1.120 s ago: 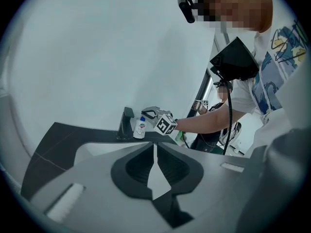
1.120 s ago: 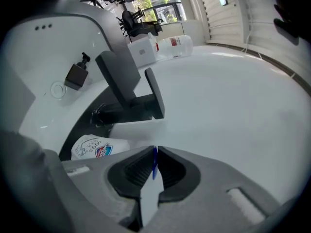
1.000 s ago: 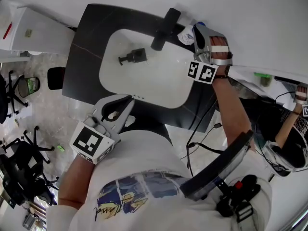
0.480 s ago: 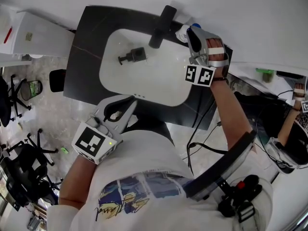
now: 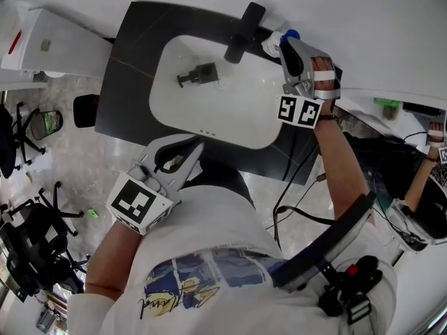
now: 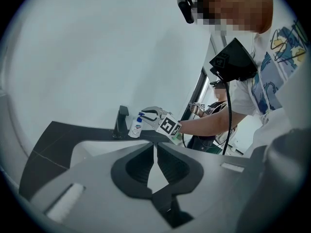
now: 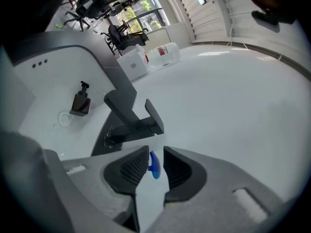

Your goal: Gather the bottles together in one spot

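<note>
By the faucet (image 7: 129,113), right gripper (image 7: 155,154) fingers (image 7: 130,171) newly apart around bottle (image 7: 151,194).

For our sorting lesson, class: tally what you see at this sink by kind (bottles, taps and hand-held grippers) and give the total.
Bottles: 2 (dark pump bottle in the basin; white bottle with a blue cap beside the tap)
Taps: 1
Grippers: 2 (left gripper; right gripper)
Total: 5

The sink (image 5: 230,114) is lit brightly and evenly, and both gripper views are curved and darkened at the edges.
</note>
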`<state>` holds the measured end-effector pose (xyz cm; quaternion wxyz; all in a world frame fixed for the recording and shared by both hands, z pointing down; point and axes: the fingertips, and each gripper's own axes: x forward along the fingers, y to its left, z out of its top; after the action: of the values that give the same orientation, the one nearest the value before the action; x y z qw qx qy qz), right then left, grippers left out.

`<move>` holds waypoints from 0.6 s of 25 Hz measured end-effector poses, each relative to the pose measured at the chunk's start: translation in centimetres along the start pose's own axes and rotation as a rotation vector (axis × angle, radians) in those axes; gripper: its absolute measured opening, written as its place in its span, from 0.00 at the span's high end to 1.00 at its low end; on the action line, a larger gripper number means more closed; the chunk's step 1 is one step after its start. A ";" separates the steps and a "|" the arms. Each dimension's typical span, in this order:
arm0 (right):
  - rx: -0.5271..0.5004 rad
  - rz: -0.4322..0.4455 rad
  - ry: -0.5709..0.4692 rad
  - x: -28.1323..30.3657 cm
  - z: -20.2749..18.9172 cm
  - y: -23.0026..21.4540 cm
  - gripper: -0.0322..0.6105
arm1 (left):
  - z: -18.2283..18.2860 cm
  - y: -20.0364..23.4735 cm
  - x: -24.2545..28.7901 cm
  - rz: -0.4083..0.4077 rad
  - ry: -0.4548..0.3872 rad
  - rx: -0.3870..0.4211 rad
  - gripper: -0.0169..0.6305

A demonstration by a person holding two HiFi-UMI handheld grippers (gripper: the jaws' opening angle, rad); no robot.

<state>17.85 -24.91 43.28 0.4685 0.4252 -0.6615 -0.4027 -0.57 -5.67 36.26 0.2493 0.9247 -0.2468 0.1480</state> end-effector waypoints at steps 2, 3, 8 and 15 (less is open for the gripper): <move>0.019 -0.001 0.003 -0.9 0.3 -0.1 0.80 | -0.2 0.1 -0.4 0.000 0.000 -0.002 0.93; 0.031 0.005 0.006 -1.4 0.5 0.1 0.80 | -0.3 0.2 -0.6 -0.001 -0.002 -0.003 0.94; 0.113 0.096 0.008 -4.0 2.5 3.0 0.80 | -0.6 0.4 -1.7 -0.010 -0.011 -0.009 0.93; 0.170 0.386 -0.077 -5.1 8.6 12.0 0.80 | -1.2 1.5 -3.6 -0.001 -0.014 -0.023 0.92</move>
<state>8.36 -15.16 51.03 0.4736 0.3128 -0.7799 -0.2640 -4.56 -4.78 36.41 0.2584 0.9228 -0.2498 0.1385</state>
